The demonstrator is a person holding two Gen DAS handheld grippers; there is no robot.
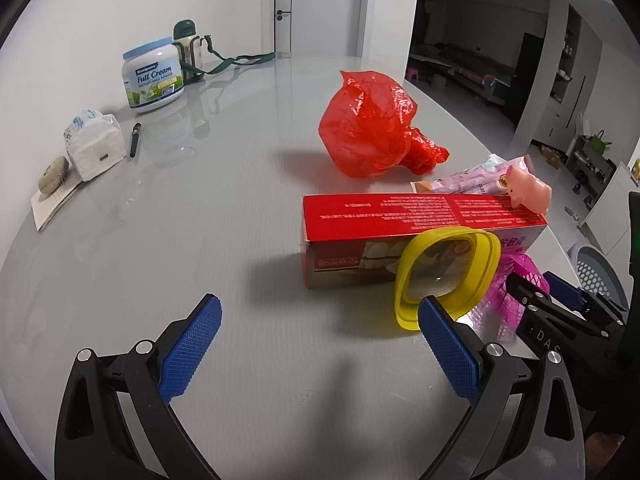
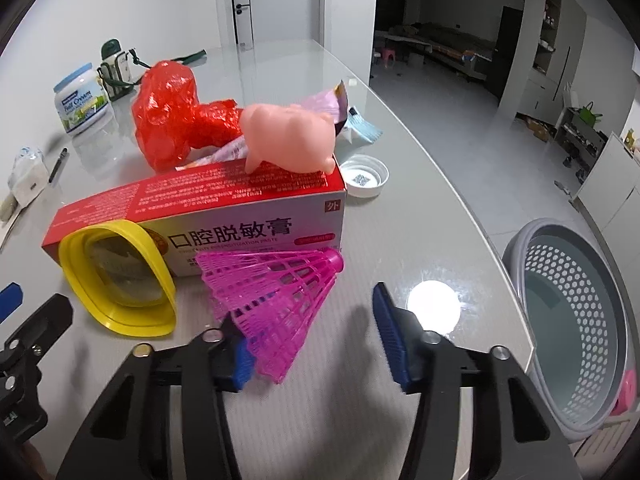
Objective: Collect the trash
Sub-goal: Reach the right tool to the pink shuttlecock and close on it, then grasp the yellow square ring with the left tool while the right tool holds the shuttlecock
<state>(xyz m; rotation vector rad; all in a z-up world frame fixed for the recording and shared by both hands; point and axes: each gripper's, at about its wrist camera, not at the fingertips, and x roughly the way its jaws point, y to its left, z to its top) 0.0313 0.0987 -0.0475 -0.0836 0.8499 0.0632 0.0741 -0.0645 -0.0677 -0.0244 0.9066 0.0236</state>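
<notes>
Straddling the pink shuttlecock (image 2: 276,304), the right gripper (image 2: 316,336) had its jaws partly apart; its left pad seemed to touch the skirt, the right pad stood clear, so a grip could not be told. The shuttlecock lay against the near side of the red box (image 2: 200,208), beside a yellow lid (image 2: 120,280). The left gripper (image 1: 320,344) hung wide open and empty over the table (image 1: 200,220). A grey basket (image 2: 576,320) sat off the right edge.

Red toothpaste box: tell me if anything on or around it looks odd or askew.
A pink toy pig perches at the right end of the red toothpaste box, partly overhanging the edge. A yellow-rimmed lid leans tilted against the box front, and a pink shuttlecock lies on its side beside it.
</notes>
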